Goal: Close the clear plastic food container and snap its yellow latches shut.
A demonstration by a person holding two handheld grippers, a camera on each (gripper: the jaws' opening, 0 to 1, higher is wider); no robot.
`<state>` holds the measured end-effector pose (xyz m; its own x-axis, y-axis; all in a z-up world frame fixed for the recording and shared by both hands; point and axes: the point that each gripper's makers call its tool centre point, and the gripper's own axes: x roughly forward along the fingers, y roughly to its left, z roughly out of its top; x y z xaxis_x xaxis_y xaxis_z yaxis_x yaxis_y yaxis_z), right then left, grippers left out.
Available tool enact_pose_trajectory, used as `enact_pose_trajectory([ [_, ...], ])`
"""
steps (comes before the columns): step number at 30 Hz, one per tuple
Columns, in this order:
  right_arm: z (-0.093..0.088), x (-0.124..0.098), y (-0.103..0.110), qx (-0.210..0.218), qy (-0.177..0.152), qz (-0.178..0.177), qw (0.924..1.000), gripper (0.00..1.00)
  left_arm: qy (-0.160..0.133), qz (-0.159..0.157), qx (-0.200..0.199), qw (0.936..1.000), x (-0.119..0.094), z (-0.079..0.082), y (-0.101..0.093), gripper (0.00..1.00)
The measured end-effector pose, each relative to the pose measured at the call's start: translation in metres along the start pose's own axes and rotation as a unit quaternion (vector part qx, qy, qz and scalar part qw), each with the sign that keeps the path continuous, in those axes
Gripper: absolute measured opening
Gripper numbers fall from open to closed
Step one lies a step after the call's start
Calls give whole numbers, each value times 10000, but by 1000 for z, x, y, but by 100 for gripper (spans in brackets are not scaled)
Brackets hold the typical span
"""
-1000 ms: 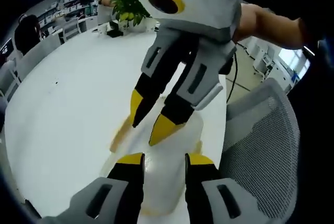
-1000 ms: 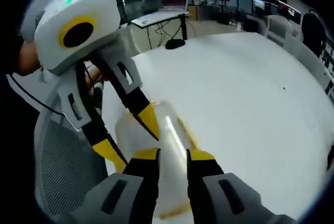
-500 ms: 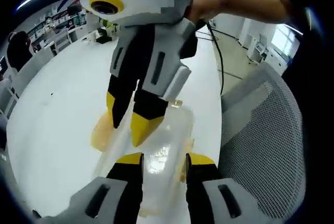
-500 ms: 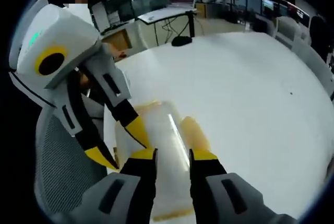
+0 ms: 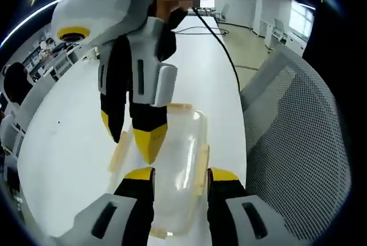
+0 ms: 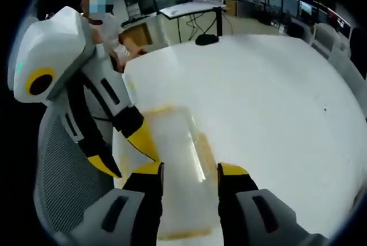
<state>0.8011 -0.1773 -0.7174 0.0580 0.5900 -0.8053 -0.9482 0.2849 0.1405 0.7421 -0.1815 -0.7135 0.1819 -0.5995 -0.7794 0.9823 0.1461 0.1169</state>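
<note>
Two grippers stood over the clear container [image 5: 175,171], which lay near the desk [image 5: 69,143] edge beside a mesh chair [image 5: 292,160]. The left gripper [image 5: 175,172] and right gripper [image 6: 189,168] each had jaws apart, holding nothing. The lid seemed on; next, I judge, a yellow latch [image 5: 200,163] needed pressing down.

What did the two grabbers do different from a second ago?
The right gripper opened its jaws a little wider above the clear container. The left gripper shows no clear change, jaws apart. Both views swung with the hands. The container stayed on the white table, and neither gripper took hold of anything.
</note>
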Motion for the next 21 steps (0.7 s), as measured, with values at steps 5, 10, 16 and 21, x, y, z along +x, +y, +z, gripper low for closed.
enact_pose_trajectory([
  [5,0,2,-1,-36,107,147,9998,35,4,134,258,9996,1,-1,0,30],
  [10,0,3,-1,-127,246,314,9991,35,18,196,418,9989,1,-1,0,31],
  [16,0,5,0,-174,425,468,9978,35,13,359,671,9971,2,-3,-2,32],
  [21,1,5,0,-274,545,571,9965,35,16,486,861,9951,3,-3,-3,33],
])
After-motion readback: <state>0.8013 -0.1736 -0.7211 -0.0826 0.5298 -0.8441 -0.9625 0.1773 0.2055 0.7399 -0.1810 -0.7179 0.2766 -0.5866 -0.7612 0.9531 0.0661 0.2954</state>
